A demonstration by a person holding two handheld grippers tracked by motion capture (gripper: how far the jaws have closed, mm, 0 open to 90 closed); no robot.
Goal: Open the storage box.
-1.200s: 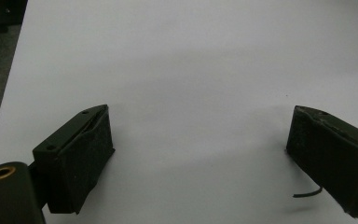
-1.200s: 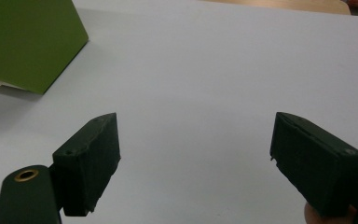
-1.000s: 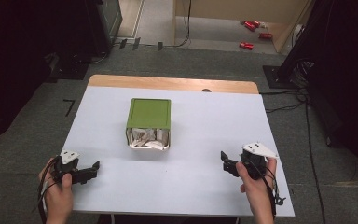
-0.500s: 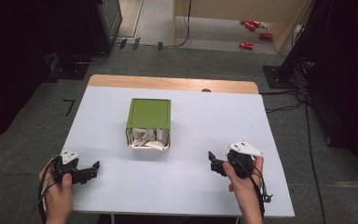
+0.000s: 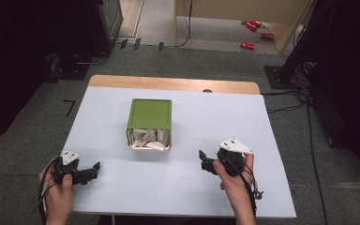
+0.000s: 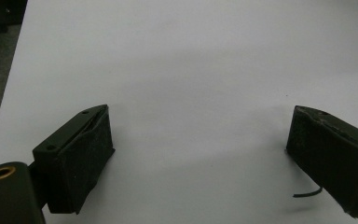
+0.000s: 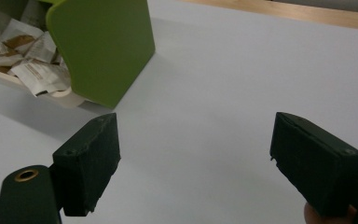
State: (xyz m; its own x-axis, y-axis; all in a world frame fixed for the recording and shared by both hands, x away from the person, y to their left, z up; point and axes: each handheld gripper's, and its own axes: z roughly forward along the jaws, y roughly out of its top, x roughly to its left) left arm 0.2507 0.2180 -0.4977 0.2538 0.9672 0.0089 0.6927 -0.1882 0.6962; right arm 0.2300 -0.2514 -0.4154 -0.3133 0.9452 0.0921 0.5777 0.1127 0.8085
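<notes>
A green box [image 5: 149, 114] lies on its side near the middle of a white table [image 5: 272, 178], its open mouth turned toward the person's edge. The top face is flat, plain green, roughly square, with rounded corners. The inner wall and lip at the mouth are cream. Crumpled paper packets [image 5: 146, 139], white with brown print, fill the opening and reach to the lip. In the right gripper view the box [image 7: 103, 46] sits at upper left, its green side tilted, the packets [image 7: 25, 58] bunched at the mouth over the cream rim. The box stands apart from both grippers.
</notes>
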